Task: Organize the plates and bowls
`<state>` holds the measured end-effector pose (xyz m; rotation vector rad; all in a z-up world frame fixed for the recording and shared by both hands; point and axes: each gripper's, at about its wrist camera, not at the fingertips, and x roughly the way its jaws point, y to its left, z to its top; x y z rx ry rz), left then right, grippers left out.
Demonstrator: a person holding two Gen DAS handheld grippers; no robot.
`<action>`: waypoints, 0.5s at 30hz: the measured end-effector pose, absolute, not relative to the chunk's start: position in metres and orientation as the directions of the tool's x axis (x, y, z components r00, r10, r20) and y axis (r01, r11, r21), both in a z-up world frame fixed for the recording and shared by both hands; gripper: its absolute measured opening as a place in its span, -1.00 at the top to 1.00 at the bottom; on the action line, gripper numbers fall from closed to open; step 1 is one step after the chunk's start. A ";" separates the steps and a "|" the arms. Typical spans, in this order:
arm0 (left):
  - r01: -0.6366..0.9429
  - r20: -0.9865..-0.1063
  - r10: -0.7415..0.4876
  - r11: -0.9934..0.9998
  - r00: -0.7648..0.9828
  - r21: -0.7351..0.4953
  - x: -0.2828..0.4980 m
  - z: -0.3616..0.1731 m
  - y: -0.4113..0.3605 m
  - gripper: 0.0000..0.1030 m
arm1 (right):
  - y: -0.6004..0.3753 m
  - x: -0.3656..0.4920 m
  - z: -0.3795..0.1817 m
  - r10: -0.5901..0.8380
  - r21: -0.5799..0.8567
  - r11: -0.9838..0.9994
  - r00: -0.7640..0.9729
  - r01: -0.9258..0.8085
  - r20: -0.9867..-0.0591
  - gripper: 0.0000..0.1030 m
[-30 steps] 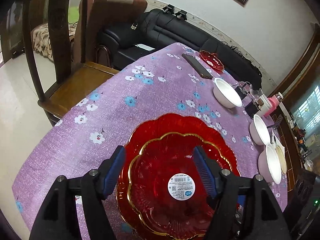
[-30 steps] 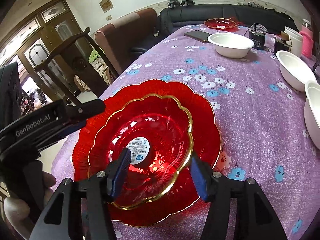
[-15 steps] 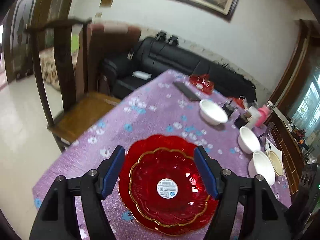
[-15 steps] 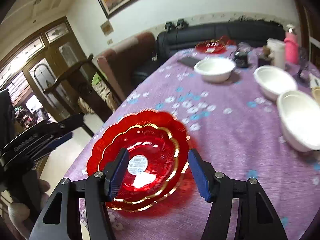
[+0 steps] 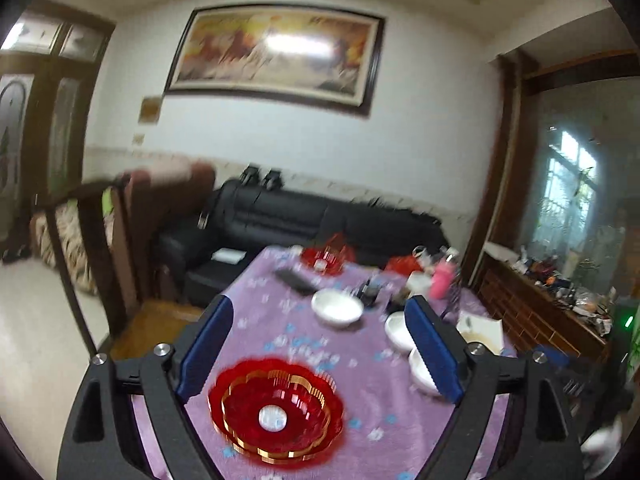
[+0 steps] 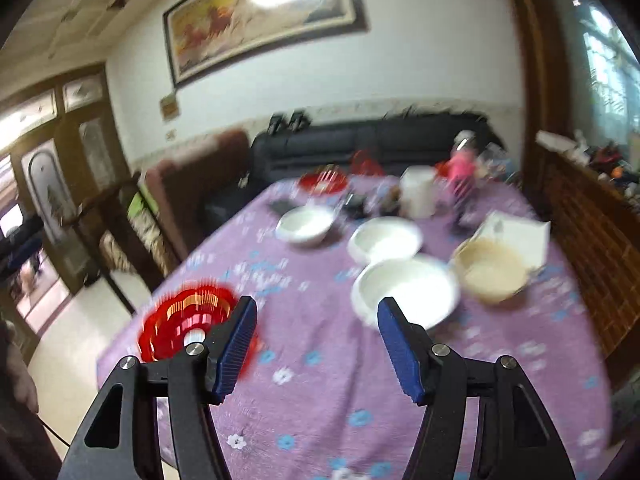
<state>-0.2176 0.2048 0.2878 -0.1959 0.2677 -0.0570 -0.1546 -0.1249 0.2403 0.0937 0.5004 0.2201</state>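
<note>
Two stacked red plates (image 5: pixel 276 410) with gold rims lie on the purple flowered tablecloth (image 5: pixel 360 364) near its front edge; they also show in the right wrist view (image 6: pixel 188 324), behind the left finger. Another red plate (image 5: pixel 324 258) sits at the far end. Three white bowls (image 6: pixel 306 224) (image 6: pixel 384 240) (image 6: pixel 404 292) and a beige bowl (image 6: pixel 490 276) stand on the right half. My left gripper (image 5: pixel 318 354) is open and empty, high above the stack. My right gripper (image 6: pixel 318 346) is open and empty, above the table, right of the stack.
A dark phone (image 5: pixel 296 280), a pink bottle (image 6: pixel 460 168), a white cup (image 6: pixel 418 192) and small clutter stand at the far end. A wooden chair (image 5: pixel 100 264) stands at the left, a black sofa (image 5: pixel 320 220) behind, a wooden sideboard (image 5: pixel 540 312) at the right.
Both grippers have pulled up and back from the stacked red plates, which now look small and far. The right gripper has also swung right, toward the bowls. Both stay open.
</note>
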 end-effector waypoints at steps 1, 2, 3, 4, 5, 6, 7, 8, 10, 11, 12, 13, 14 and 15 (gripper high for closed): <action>0.037 -0.248 -0.086 0.980 0.965 -0.197 -0.219 0.301 0.205 -0.72 | -0.134 -0.163 0.265 0.195 0.116 0.980 0.881 -0.160 -0.431 -0.31; 0.041 -0.240 -0.087 0.981 0.967 -0.191 -0.220 0.319 0.206 -0.80 | -0.145 -0.175 0.302 0.142 0.072 0.990 0.913 -0.124 -0.382 -0.31; 0.046 -0.241 -0.089 0.983 0.966 -0.179 -0.221 0.342 0.206 -0.88 | -0.149 -0.183 0.325 0.109 0.041 0.994 0.930 -0.100 -0.352 -0.33; 0.055 -0.241 -0.096 0.983 0.966 -0.173 -0.221 0.362 0.208 -0.88 | -0.153 -0.190 0.352 0.069 0.007 0.998 0.946 -0.070 -0.316 -0.36; 0.055 -0.240 -0.095 0.984 0.966 -0.169 -0.222 0.379 0.209 -0.89 | -0.158 -0.201 0.388 0.000 -0.033 0.999 0.966 -0.009 -0.259 -0.42; 0.045 -0.234 -0.081 0.987 0.969 -0.156 -0.224 0.403 0.210 -0.90 | -0.159 -0.209 0.416 -0.063 -0.067 0.996 0.975 0.050 -0.215 -0.49; 0.036 -0.222 -0.066 0.990 0.973 -0.137 -0.225 0.424 0.211 -0.91 | -0.158 -0.216 0.443 -0.119 -0.106 0.989 0.978 0.101 -0.174 -0.51; 0.023 -0.208 -0.047 0.993 0.977 -0.117 -0.227 0.440 0.210 -0.96 | -0.154 -0.222 0.475 -0.176 -0.161 0.975 0.976 0.155 -0.131 -0.53; -0.031 -0.163 0.017 0.996 0.987 -0.081 -0.231 0.477 0.213 -1.00 | -0.145 -0.232 0.524 -0.267 -0.246 0.938 0.961 0.243 -0.069 -0.59; -0.068 -0.133 0.058 0.995 0.989 -0.071 -0.231 0.498 0.216 -1.00 | -0.140 -0.236 0.549 -0.311 -0.278 0.916 0.950 0.290 -0.033 -0.63; -0.091 -0.121 0.082 0.993 0.989 -0.072 -0.231 0.512 0.218 -1.00 | -0.137 -0.241 0.576 -0.348 -0.300 0.894 0.937 0.334 0.007 -0.67; -0.114 -0.118 0.104 0.990 0.988 -0.080 -0.228 0.526 0.222 -1.00 | -0.134 -0.243 0.594 -0.365 -0.313 0.880 0.930 0.357 0.033 -0.70; -0.130 -0.122 0.119 0.988 0.985 -0.088 -0.223 0.540 0.227 -1.00 | -0.131 -0.245 0.618 -0.390 -0.327 0.861 0.918 0.389 0.065 -0.76; -0.139 -0.128 0.126 0.986 0.984 -0.092 -0.218 0.549 0.230 -1.00 | -0.131 -0.245 0.633 -0.412 -0.322 0.851 0.908 0.415 0.083 -0.77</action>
